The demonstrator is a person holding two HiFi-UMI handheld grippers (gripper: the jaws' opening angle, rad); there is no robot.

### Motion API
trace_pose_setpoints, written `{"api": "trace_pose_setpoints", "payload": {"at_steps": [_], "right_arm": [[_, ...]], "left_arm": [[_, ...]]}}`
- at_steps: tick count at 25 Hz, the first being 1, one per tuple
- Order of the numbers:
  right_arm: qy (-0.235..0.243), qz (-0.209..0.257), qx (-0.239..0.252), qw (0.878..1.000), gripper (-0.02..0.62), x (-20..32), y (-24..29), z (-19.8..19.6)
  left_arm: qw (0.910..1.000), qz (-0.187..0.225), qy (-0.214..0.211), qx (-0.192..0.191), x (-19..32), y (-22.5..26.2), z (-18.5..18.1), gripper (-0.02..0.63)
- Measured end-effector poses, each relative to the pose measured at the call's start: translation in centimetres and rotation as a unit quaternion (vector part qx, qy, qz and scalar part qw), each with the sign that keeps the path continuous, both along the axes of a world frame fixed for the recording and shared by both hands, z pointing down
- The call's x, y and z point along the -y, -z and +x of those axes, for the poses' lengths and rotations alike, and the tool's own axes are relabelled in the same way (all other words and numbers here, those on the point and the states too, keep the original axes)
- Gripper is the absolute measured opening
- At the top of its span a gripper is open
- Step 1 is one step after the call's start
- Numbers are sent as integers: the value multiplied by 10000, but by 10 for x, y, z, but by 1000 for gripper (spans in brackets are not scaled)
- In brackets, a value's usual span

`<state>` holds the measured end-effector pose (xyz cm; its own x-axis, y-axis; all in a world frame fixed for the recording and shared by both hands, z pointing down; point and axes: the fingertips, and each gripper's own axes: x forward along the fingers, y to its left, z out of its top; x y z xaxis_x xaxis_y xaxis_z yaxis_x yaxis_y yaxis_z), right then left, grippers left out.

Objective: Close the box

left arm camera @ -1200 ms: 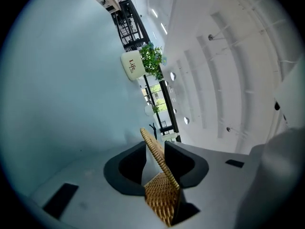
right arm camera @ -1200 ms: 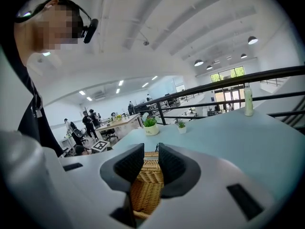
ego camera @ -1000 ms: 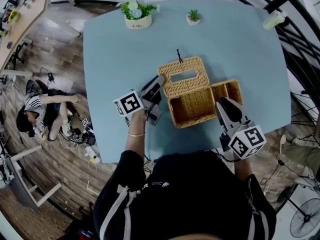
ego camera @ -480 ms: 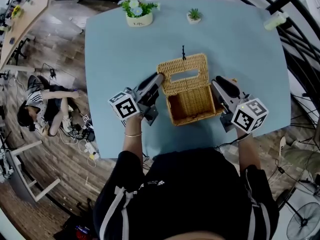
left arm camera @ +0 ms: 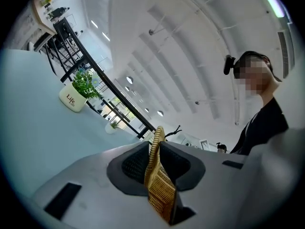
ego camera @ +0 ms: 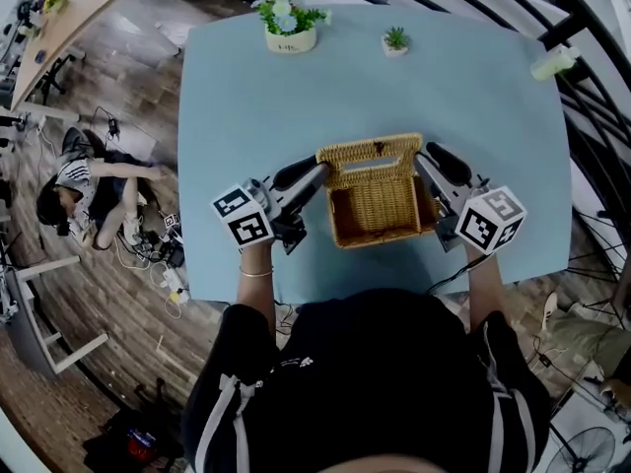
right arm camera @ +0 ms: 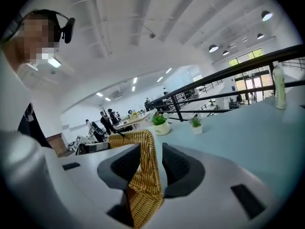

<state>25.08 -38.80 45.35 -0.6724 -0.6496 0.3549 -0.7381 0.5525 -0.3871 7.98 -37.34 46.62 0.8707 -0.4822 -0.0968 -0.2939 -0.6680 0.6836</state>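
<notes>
A wicker box point(ego camera: 380, 215) stands open on the blue table point(ego camera: 237, 116), its inside empty. Its lid point(ego camera: 370, 154), with a slot in it, stands nearly upright along the box's far rim. My left gripper point(ego camera: 320, 169) is at the lid's left end, and the left gripper view shows its pads pressed on the lid's woven edge point(left arm camera: 156, 185). My right gripper point(ego camera: 427, 158) is at the lid's right end. There the lid's wicker edge point(right arm camera: 143, 171) sits between the pads, tight against one and wedged low in the jaws.
At the table's far edge are a white pot of flowers point(ego camera: 289, 26) and a small potted plant point(ego camera: 396, 39). A pale bottle point(ego camera: 552, 62) stands at the far right corner by black railings. A person point(ego camera: 84, 190) sits on the floor to the left.
The lid has risen from lying flat behind the box to nearly upright. The flap hanging open at the box's right has come up. My right gripper moved from the front right to the lid's right end.
</notes>
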Motion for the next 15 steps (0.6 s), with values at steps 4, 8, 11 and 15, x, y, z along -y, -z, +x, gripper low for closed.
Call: {"api": "trace_pose_setpoints", "payload": {"at_steps": [4, 8, 11, 15], "right_arm": [[177, 96, -3, 9998, 143, -2, 3, -4], [236, 215, -22, 9995, 143, -2, 7, -5], [445, 388, -171, 9981, 143, -5, 11, -9], [642, 432, -220, 9968, 135, -15, 13, -11]], "left_arm": [[9999, 47, 25, 114, -5, 2, -1, 58], [9989, 272, -9, 376, -15, 6, 0, 60], [9969, 499, -65, 612, -26, 9, 1, 60], [9938, 687, -139, 865, -37, 9, 4, 60]]}}
